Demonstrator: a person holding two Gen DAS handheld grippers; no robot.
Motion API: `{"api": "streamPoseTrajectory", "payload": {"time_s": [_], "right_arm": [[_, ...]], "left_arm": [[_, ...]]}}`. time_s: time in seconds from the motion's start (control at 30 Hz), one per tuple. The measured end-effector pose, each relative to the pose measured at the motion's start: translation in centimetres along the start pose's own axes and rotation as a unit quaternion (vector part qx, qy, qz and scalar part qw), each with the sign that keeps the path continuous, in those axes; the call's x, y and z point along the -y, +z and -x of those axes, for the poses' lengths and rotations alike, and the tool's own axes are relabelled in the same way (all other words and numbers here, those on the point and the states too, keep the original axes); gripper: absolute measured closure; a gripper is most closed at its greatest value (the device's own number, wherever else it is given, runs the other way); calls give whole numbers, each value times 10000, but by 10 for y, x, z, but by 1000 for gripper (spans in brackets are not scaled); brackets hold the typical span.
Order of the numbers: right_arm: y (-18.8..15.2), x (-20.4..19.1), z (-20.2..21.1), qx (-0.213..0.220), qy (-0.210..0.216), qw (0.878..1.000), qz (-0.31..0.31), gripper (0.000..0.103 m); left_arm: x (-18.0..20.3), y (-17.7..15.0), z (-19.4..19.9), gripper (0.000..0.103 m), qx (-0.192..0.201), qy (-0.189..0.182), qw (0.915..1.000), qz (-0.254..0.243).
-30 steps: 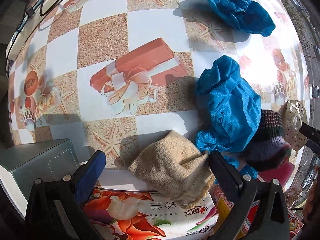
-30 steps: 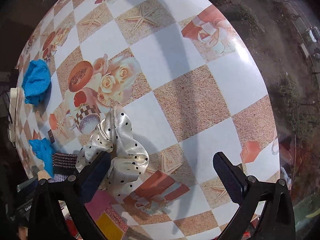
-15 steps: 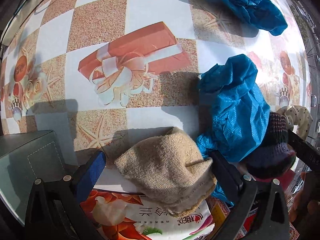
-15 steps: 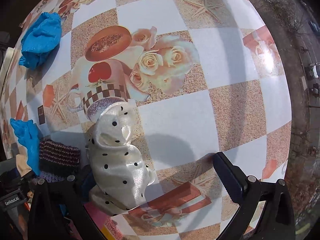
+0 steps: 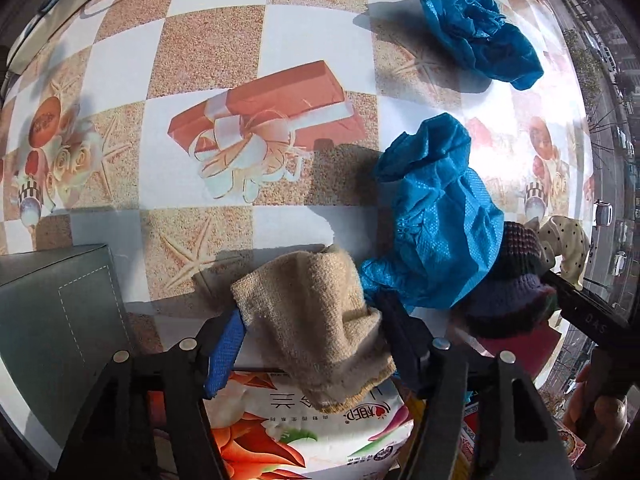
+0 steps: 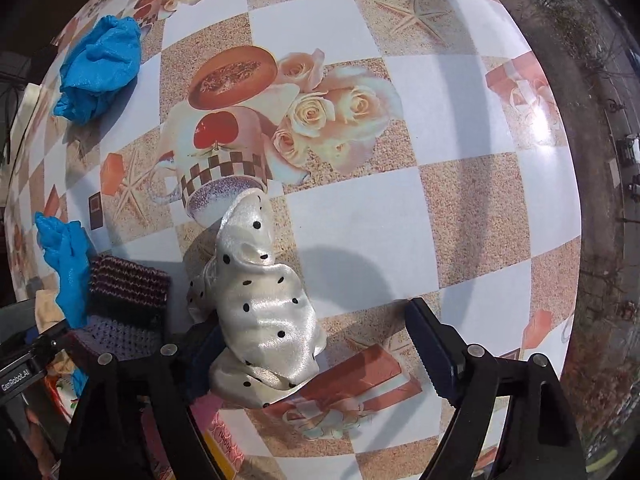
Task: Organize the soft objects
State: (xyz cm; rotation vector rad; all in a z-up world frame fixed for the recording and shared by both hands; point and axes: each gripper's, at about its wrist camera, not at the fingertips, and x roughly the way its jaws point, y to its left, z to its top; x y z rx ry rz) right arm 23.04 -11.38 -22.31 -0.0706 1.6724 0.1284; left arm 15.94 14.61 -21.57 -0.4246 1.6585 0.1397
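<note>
The checkered surface [image 5: 208,60] carries two blue covers [image 5: 440,216], one far. At its near edge, the left gripper [image 5: 312,340] is clenched on the beige cloth [image 5: 316,320]; the right gripper [image 6: 320,344] stands released around the polka-dot scrunchie [image 6: 264,312].

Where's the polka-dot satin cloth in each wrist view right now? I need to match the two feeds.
Left wrist: the polka-dot satin cloth sits at the far right edge, partly hidden behind the striped knit piece.
Right wrist: it lies low and centre-left, beside the right gripper's left finger, with the jaws wide apart.
Shared landmark: the striped knit piece, directly left of the cloth in both views.
</note>
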Motion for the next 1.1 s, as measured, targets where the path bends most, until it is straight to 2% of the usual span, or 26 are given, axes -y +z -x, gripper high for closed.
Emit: {"api": "streamPoseTrajectory", "payload": {"time_s": [0.03,0.07,0.1,0.17,0.2,0.4,0.57,0.6,0.73,0.83,0.93,1.1], "right_arm": [[-2,-3,3,59,15,10000,71,43],[-4,-6,5,83,74,9998,144,52],[-6,-9,7,80,135,9997,196,67],[-9,-19,12,133,130,9995,259,68],[-10,-20,13,155,173,9994,275,73],[-21,-14,25,187,415,9988,196,74],[-34,-12,32,154,519,9985,80,74],[-36,-9,31,148,536,9984,62,74],[-42,-3,30,139,571,9983,56,74],[-46,0,35,142,625,9979,14,74],[-49,3,40,168,675,9976,-25,74],[-55,11,59,348,724,9968,-39,74]], "left_arm": [[-2,-1,4,48,74,-60,10000,7],[-4,-2,8,57,149,-135,9998,8],[-7,-4,12,62,218,-176,9996,4],[-9,-7,20,71,373,-208,9991,-55],[-9,-9,25,74,452,-207,9987,-88],[-18,-17,60,74,763,-431,9960,-186],[-24,-32,68,73,830,-598,9945,-229],[-27,-33,70,69,840,-633,9942,-219],[-26,-36,60,67,798,-728,9940,-175],[-18,-36,54,77,751,-794,9939,-137],[-17,-40,59,79,804,-696,9942,-155],[2,-52,87,79,1273,-274,9898,-580]]}}
